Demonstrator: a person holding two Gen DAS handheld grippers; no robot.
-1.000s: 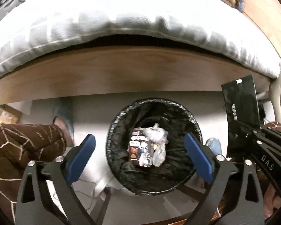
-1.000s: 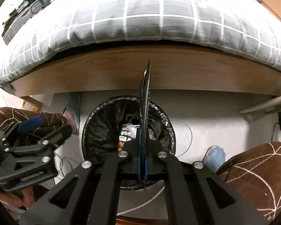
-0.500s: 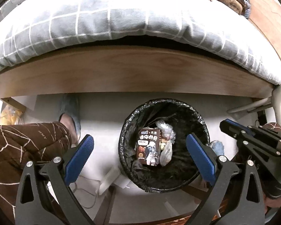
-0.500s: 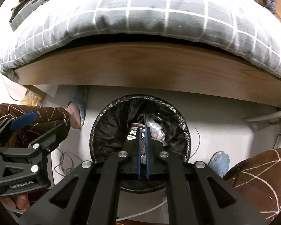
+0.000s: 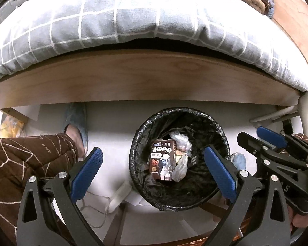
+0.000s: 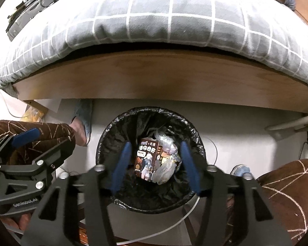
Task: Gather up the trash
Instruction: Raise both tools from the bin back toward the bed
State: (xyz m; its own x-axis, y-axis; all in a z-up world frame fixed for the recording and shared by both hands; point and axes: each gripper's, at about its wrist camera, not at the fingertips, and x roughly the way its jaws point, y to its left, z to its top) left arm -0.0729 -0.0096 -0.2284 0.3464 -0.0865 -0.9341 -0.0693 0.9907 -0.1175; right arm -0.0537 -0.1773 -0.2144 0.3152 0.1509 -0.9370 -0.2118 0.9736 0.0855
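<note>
Both point steeply down over the bin (image 6: 152,123); right gripper (image 6: 155,167) just opening, empty; left gripper (image 5: 154,170) spread.

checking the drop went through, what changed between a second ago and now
The right gripper was shut on a flat black wrapper above the lined trash bin; its jaws have just been opening, nothing between them now. The wrapper is no longer visible. The left gripper stayed open, and the snack box stayed put.

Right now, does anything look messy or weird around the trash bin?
Nothing looks spilled or broken. The snack box and crumpled plastic lie inside the black-lined bin. A slipper pokes out from under the bed, and white cables trail on the floor.
</note>
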